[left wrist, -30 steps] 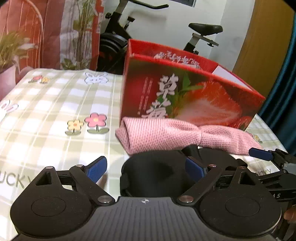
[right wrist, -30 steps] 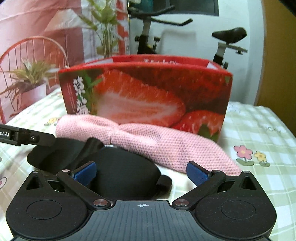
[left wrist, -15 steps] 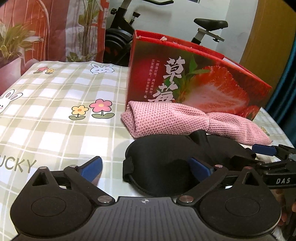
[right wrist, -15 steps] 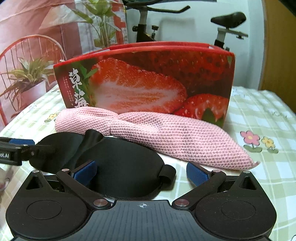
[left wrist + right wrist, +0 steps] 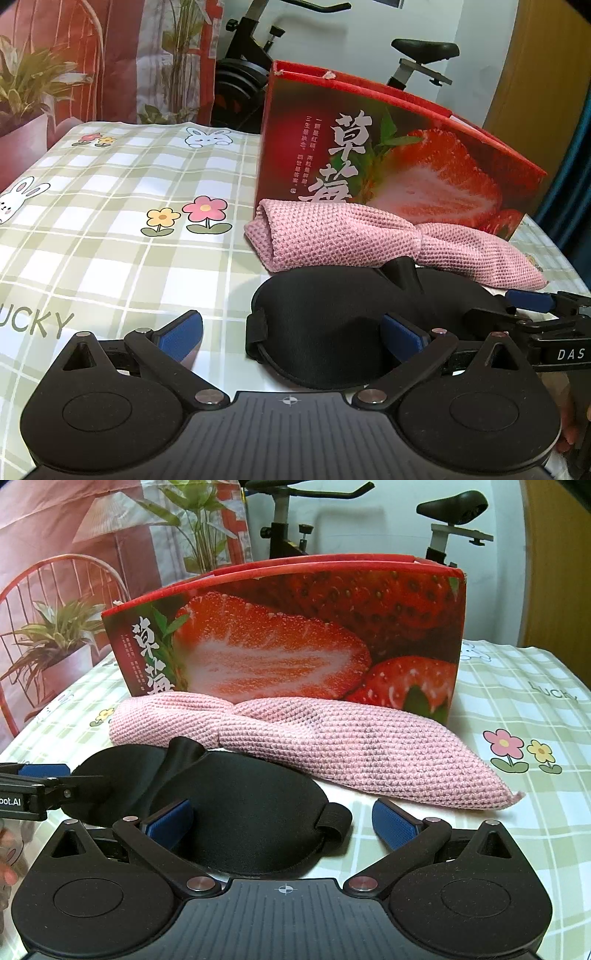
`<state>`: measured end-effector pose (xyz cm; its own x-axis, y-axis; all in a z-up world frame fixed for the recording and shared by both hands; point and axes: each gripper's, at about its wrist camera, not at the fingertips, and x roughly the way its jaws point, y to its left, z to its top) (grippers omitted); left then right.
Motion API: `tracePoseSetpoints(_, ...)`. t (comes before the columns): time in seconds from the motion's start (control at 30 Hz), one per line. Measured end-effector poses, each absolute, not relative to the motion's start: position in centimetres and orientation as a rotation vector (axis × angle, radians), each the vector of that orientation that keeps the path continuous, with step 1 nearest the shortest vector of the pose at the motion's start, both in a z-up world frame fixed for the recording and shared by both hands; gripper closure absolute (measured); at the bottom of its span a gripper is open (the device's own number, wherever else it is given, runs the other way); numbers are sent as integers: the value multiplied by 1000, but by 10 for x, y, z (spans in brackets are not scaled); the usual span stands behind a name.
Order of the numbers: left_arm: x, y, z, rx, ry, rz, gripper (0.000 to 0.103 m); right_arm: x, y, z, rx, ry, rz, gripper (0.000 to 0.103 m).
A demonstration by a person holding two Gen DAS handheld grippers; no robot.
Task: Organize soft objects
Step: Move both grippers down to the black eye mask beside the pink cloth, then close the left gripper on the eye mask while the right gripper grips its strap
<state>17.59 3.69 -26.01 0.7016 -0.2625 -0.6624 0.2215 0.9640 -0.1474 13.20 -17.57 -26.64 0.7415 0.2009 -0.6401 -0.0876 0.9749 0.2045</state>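
A black padded eye mask [image 5: 332, 325] lies flat on the checked tablecloth, its strap end toward the left. My left gripper [image 5: 291, 334] stands open over the mask's left half without pressing it. My right gripper [image 5: 282, 821] is open too, and the mask's [image 5: 251, 812] right half lies between its blue pads. Behind the mask lies a rolled pink knitted cloth [image 5: 351, 240], shown wider in the right wrist view [image 5: 332, 746]. A red strawberry box [image 5: 406, 166] stands upright against the cloth. In each wrist view the other gripper's fingers reach the mask's far end.
The table [image 5: 110, 240] carries a green checked cloth with flower and rabbit prints, bare to the left of the box [image 5: 295, 646] and at the right [image 5: 535, 812]. An exercise bike [image 5: 258, 55], a potted plant [image 5: 22, 92] and a red chair [image 5: 37, 576] stand beyond the far edge.
The mask now shows fuller and flatter on the table in both views. My left jaws have spread a little wider. The cloth and the box have not moved.
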Motion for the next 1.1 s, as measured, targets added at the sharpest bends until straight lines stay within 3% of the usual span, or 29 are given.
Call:
tracePoseSetpoints(0.37,176,40,-257,-88,758,-267,0,132,-176,-267,165,719,158,0)
tracePoseSetpoints(0.47,175,49,-254,-144,761,-259,9,132,-176,-267,165,718,158,0)
tracePoseSetpoints(0.53,174,55,-253,-183,760,-282,31,132,-175,-267,165,718,159,0)
tracePoseSetpoints(0.7,171,58,-252,-219,764,-309,47,132,-176,-267,166,718,158,0)
tracePoseSetpoints(1.1,166,51,-256,-164,744,-296,50,131,-174,-266,162,721,189,0)
